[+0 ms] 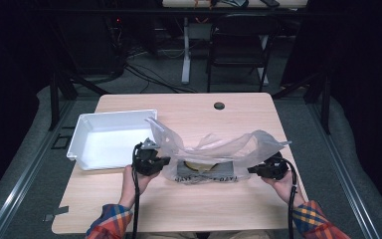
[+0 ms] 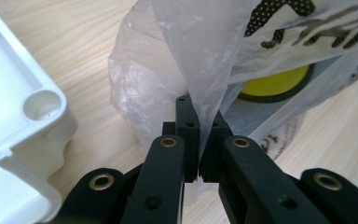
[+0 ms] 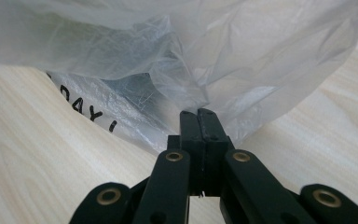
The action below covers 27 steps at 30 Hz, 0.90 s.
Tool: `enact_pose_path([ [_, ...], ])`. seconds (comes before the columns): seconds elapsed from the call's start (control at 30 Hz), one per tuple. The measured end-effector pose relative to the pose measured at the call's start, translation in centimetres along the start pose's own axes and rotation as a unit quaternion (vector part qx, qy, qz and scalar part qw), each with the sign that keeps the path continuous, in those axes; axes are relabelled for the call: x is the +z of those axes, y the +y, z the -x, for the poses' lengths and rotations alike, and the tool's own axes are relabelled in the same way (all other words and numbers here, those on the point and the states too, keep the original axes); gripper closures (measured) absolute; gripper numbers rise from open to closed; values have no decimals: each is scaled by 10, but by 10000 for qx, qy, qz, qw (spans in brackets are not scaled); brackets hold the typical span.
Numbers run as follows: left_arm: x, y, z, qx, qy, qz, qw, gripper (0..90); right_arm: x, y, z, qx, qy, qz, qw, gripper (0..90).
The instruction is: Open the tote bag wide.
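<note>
A clear plastic bag [image 1: 214, 147] with black lettering lies crumpled in the middle of the wooden table [image 1: 189, 209]. Inside it I see a flat grey thing with a yellow round part [image 1: 199, 166]. My left gripper [image 1: 166, 160] is shut on the bag's left side. In the left gripper view the film [image 2: 205, 42] is pinched between the closed jaws [image 2: 200, 105], and the yellow part [image 2: 272, 84] shows behind. My right gripper [image 1: 251, 171] is shut on the bag's right end. In the right gripper view its tips [image 3: 198, 113] clamp a fold of the bag [image 3: 242, 51].
A white plastic tray [image 1: 87, 124] stands to the left of the bag, its corner [image 2: 9, 154] close beside my left gripper. A cable hole [image 1: 219, 105] sits near the table's far edge. A dark folding chair [image 1: 238, 45] stands beyond the table.
</note>
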<state>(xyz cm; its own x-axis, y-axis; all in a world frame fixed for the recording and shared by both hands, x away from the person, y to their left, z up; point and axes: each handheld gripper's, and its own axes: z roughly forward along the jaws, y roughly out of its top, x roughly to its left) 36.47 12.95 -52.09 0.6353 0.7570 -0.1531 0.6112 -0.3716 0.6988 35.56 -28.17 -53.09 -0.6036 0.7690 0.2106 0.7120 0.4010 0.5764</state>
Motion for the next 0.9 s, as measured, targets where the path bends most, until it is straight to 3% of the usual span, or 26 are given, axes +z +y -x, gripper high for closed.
enact_pose_path([
  [0.07, 1, 0, -3, 126, 32, -210, 9997, 895, 2, -1, 1, 40, -110, -122, 9999, 900],
  [0.1, 4, -1, 0, -35, 19, -123, 9999, 895, 4, -1, 3, 48, -126, -160, 9998, 900],
  [0.13, 5, -1, 0, -31, 36, -146, 9999, 896, 7, -1, 4, 112, -78, -193, 9997, 900],
  [0.2, 5, -1, -1, 185, 17, -351, 9992, 895, 13, -1, 5, 160, -108, -191, 9996, 900],
  [0.23, 6, -1, 0, 130, 22, -341, 9993, 896, 16, -1, 5, 158, -19, -307, 9994, 900],
  [0.27, 8, -2, 2, -56, -4, -203, 9998, 895, 18, -2, 5, 162, 34, -373, 9992, 900],
  [0.3, 8, -2, 1, 8, -44, -277, 9996, 895, 18, -2, 4, 117, 51, -443, 9989, 900],
  [0.33, 6, -2, -1, 197, -53, -422, 9989, 895, 18, -3, 2, 174, 89, -462, 9987, 900],
  [0.37, 6, -2, -1, 200, -94, -445, 9988, 895, 18, -4, 1, 127, 58, -544, 9984, 900],
  [0.4, 7, -2, -1, 164, -106, -426, 9989, 895, 15, -5, 1, 146, 184, -609, 9979, 900],
  [0.57, 13, -4, 2, 168, -100, -608, 9980, 896, 19, -6, 5, 224, 92, -602, 9979, 900],
  [0.6, 14, -5, 2, 196, -77, -645, 9977, 895, 21, -4, 6, 160, 61, -709, 9973, 900],
  [0.77, 18, -7, 4, 194, -109, -823, 9964, 896, 30, 2, 6, 136, -148, -679, 9975, 900],
  [0.8, 19, -8, 3, 291, -127, -931, 9952, 896, 31, 2, 6, 183, -227, -618, 9977, 899],
  [0.83, 19, -8, 3, 291, -127, -931, 9952, 896, 31, 2, 6, 183, -227, -618, 9977, 899],
  [0.87, 22, -9, 5, 283, -108, -988, 9946, 896, 29, 2, 7, 120, -30, -680, 9976, 883],
  [0.9, 22, -10, 5, 271, -145, -1025, 9943, 896, 27, 2, 7, 110, -105, -645, 9978, 835],
])
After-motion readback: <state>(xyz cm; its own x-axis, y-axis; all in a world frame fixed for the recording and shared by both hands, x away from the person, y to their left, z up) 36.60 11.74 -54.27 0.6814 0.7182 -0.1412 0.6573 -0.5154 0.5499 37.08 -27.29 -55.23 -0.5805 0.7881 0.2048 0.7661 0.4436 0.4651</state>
